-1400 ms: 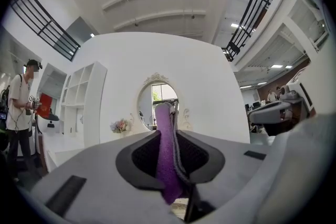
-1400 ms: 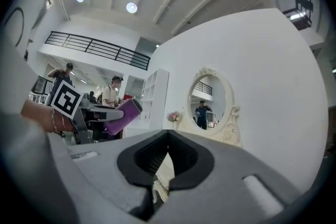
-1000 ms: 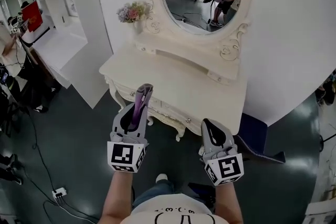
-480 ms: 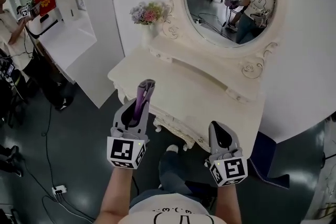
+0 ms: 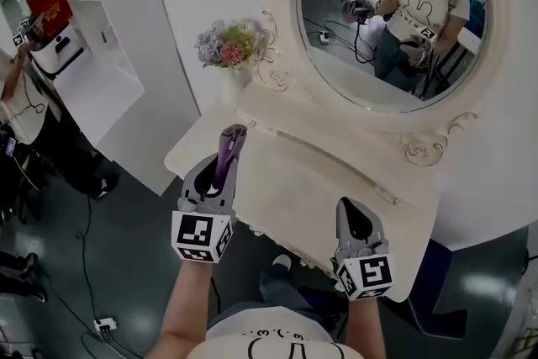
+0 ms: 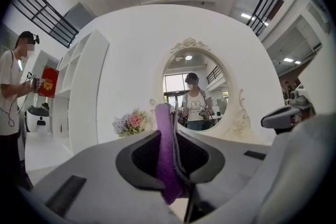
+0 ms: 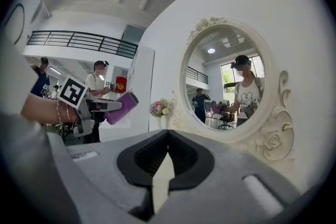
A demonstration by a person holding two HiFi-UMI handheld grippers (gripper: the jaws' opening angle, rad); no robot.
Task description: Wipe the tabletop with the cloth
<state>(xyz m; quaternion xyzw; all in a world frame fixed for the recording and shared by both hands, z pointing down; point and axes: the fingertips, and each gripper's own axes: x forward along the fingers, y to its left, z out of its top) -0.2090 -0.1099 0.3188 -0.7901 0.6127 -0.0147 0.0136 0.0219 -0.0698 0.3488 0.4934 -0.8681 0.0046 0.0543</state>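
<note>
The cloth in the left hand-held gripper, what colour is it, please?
Purple cloth; clearest in the left gripper view.

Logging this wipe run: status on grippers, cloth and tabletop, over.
Left gripper shut on purple cloth, held above the tabletop. Right gripper shut, empty. Flower vase at back left corner, out of the way.

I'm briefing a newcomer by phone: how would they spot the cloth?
Find the white dressing table with the oval mirror; the left gripper is at its left end. The cloth is the strip clamped between that gripper's jaws, solid purple against grey jaws and white tabletop.
</note>
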